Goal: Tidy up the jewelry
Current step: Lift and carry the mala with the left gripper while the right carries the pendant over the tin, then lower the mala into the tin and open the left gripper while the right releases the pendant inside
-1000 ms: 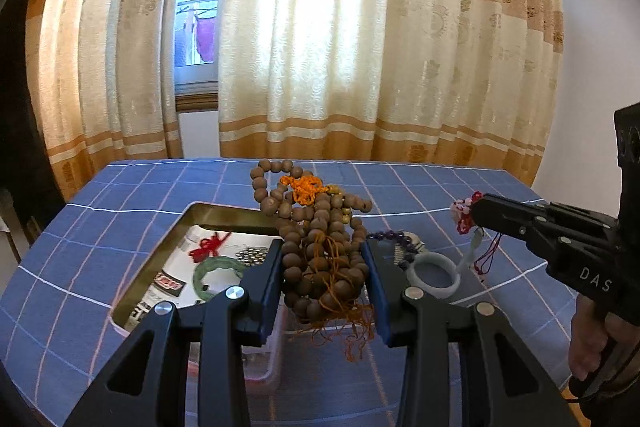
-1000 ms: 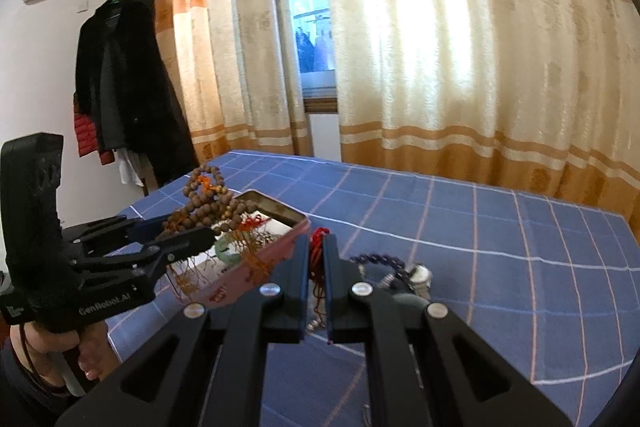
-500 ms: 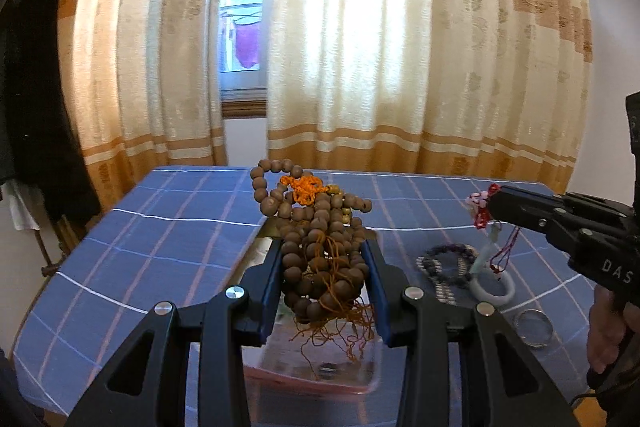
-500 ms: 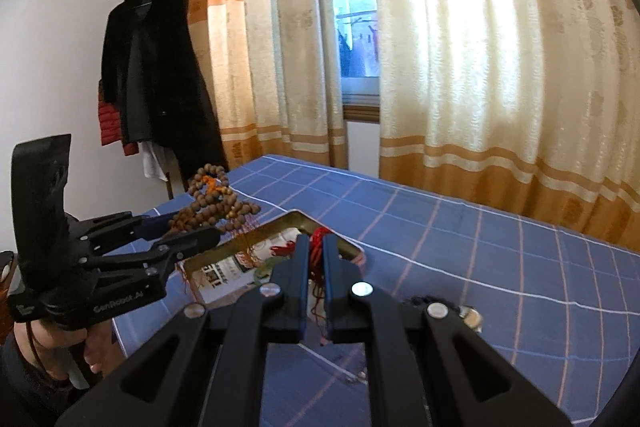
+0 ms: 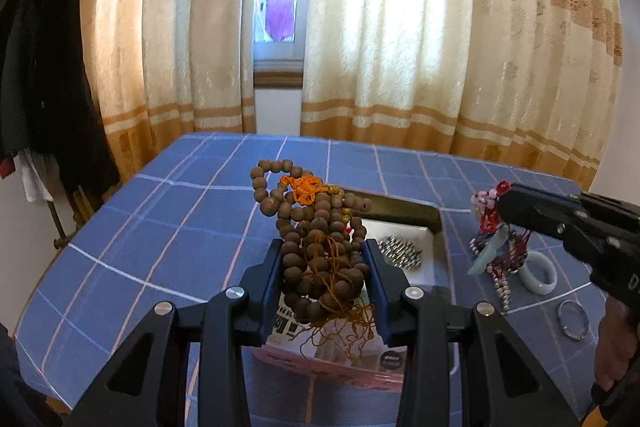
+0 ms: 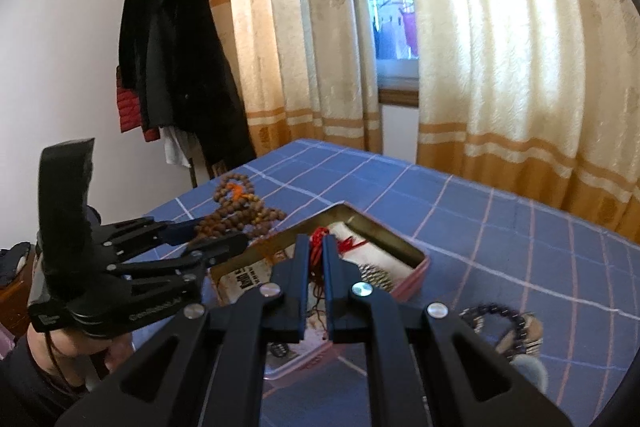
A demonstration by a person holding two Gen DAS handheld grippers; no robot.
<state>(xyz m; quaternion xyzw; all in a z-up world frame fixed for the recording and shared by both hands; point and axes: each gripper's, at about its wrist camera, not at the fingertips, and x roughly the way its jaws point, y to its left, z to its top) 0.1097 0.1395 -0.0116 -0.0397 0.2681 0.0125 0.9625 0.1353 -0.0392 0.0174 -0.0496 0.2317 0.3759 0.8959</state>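
Observation:
A bundle of brown wooden beads (image 5: 320,239) with orange cord fills my left gripper (image 5: 324,259), which is shut on it above the near-left part of the open tin box (image 5: 438,223). Loops of beads stick out past the fingertips. My right gripper (image 6: 316,247) is shut on a red cord (image 6: 318,239) over the box (image 6: 384,231). In the left wrist view a red knotted pendant with a pale jade piece (image 5: 494,251) dangles from the right gripper (image 5: 505,205) just right of the box. The left gripper (image 6: 218,233) and its beads (image 6: 240,211) show at the left.
Silver beads (image 5: 400,251) lie in the box. On the blue checked cloth to its right are a white bangle (image 5: 538,273), a metal ring (image 5: 574,319) and a dark bead bracelet (image 6: 496,319). A dark coat (image 6: 180,67) hangs left; curtains stand behind.
Both grippers have moved left across the table with their loads. The box has slid from left to right in the left wrist view and lies under the right gripper. Both grips are unchanged.

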